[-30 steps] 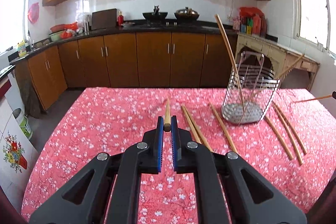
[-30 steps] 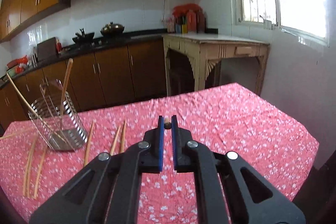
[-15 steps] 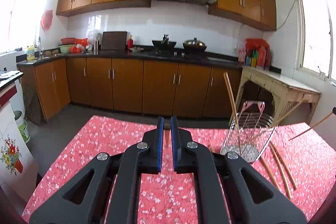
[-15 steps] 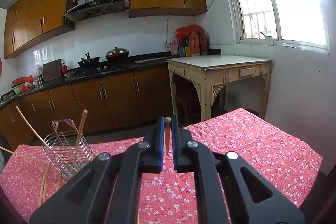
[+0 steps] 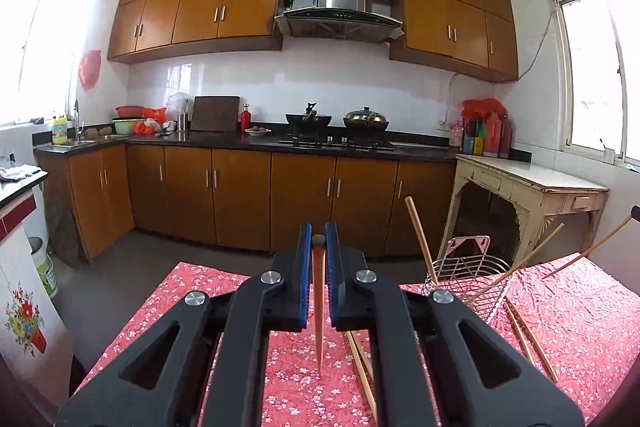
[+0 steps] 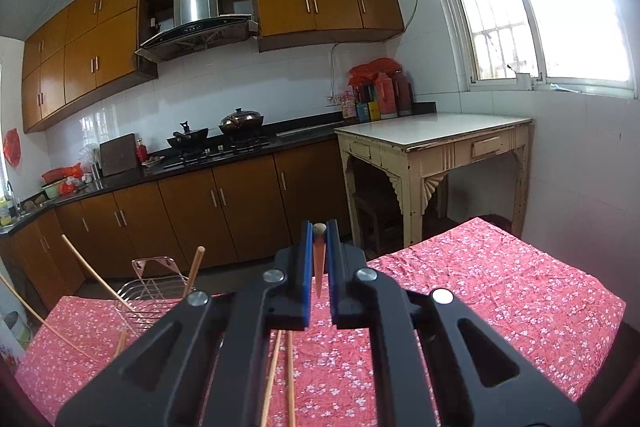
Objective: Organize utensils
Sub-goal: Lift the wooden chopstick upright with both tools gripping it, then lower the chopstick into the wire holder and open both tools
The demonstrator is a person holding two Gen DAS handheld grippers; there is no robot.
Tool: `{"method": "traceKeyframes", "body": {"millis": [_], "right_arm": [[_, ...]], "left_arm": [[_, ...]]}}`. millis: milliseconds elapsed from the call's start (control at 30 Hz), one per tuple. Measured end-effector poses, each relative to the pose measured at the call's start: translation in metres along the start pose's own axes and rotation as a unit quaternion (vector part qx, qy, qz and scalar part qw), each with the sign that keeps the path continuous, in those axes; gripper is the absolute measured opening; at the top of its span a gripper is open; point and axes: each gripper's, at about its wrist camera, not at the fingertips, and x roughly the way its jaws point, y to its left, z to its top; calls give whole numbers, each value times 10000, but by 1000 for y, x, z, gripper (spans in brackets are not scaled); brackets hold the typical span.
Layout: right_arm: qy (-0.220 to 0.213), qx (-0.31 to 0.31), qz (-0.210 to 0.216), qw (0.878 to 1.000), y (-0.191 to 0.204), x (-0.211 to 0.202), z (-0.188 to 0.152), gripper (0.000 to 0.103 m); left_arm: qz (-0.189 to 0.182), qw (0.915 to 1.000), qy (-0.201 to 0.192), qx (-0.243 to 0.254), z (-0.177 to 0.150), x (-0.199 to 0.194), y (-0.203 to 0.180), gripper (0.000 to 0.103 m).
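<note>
My left gripper [image 5: 318, 239] is shut on the top end of a wooden chopstick [image 5: 319, 311], which hangs point-down above the red floral tablecloth [image 5: 248, 311]. My right gripper [image 6: 319, 231] is likewise shut on another chopstick [image 6: 318, 267] that hangs down between its blue pads. A wire utensil basket [image 5: 468, 279] [image 6: 154, 287] stands on the table between the two grippers, with long chopsticks [image 5: 418, 235] [image 6: 196, 263] leaning in it. Loose chopsticks lie on the cloth below the left gripper [image 5: 360, 367], beside the basket [image 5: 528, 339], and below the right gripper [image 6: 276, 367].
Beyond the table's far edge are brown kitchen cabinets [image 5: 240, 195] and a counter with a stove and pots [image 5: 336, 127]. A cream side table [image 6: 432, 147] stands under the window on the right. The tablecloth's right part [image 6: 500, 287] holds nothing.
Both grippers have risen and tipped up towards level, each lifting its chopstick off the cloth. The table and basket have sunk lower in both views.
</note>
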Motion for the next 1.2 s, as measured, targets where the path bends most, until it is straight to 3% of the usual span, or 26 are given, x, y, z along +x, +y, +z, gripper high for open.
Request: {"method": "traceKeyframes", "body": {"millis": [167,433,733,967,1200], "right_arm": [[-15,-8,172,9999,3,-15,8,7],[-451,-121,370,9982,17,-51,31,7],[-1022,-218,610,9926,39,-79,73,7],[-805,-308,1234,9886,79,-62,96,7],[-275,-454,1725,9836,119,-33,99,7]], "left_arm": [[-61,10000,-48,4,6,-5,-4,7],[-292,9993,-230,-82,28,-19,-12,7],[-735,9945,-742,8,84,-36,-46,7],[-1013,9910,-875,-52,119,-26,-81,7],[-855,9913,-990,-164,129,3,-104,7]]}}
